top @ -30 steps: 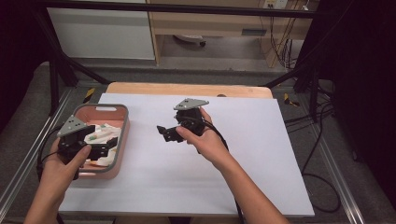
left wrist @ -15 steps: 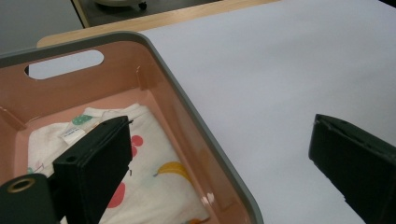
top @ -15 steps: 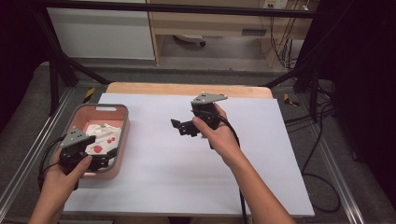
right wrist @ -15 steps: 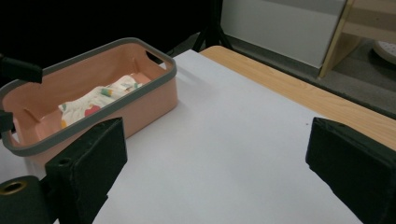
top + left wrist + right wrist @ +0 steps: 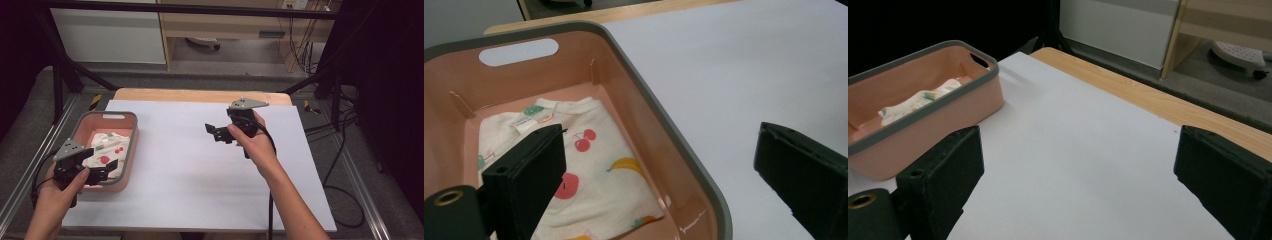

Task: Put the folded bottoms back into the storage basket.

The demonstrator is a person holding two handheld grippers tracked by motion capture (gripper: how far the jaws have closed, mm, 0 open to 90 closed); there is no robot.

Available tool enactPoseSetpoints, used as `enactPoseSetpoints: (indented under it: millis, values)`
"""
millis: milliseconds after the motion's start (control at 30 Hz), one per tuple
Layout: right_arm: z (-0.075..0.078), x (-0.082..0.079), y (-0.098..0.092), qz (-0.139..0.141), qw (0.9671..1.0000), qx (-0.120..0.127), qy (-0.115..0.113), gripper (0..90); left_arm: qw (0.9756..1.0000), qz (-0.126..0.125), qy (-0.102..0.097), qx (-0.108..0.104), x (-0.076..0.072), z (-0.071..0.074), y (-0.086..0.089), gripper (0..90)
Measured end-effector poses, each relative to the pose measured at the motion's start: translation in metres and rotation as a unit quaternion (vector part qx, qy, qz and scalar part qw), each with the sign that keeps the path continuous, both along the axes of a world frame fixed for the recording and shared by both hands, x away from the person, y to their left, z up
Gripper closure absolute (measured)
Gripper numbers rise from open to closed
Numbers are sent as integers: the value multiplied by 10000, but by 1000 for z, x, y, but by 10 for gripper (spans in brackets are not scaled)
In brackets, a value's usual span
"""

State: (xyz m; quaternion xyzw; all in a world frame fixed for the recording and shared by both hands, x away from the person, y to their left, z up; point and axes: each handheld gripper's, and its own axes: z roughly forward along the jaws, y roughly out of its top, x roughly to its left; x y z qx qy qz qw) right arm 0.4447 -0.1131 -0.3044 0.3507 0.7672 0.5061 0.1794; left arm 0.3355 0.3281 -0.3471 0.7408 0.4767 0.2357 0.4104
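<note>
While the high view is showing the whole table, the left gripper (image 5: 102, 172) is hanging over the near right corner of the pink basket (image 5: 128, 120), its jaws spread and holding nothing. The folded garment (image 5: 107, 150), white with a fruit print, is lying flat on the basket floor. The right gripper (image 5: 216, 132) is hovering above the middle of the white table cover (image 5: 190, 180), well apart from the basket, jaws also apart and empty.

Looking along the left gripper's own jaws, one jaw is sitting over the garment (image 5: 594, 165) and the other is hanging outside the basket wall (image 5: 664, 145), so the rim is lying between them.

From the right gripper view, the jaws are standing wide over bare cover (image 5: 1073, 165), with the basket (image 5: 943, 95) off to one side.

Judging from this, a careless move of the left hand could be catching the basket wall and dragging or tipping the basket, since the jaws are straddling the rim.

Compared with the earlier pictures, the left gripper is no longer down over the garment but is drawn back toward the person, and the right gripper is lying farther toward the far right of the table
</note>
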Motion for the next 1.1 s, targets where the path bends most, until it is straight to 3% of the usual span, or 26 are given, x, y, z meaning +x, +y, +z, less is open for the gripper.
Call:
enactPoseSetpoints:
  millis: [567, 1100]
  values:
    - [0, -3, -49, -448, 9990, -16, -35, 60, 10000, 21, 13, -12, 0, -2, 0, 69]
    - [-5, -16, -98, -804, 9967, 61, 50, 57, 9999, -49, 106, 46, 1, -6, -3, 69]
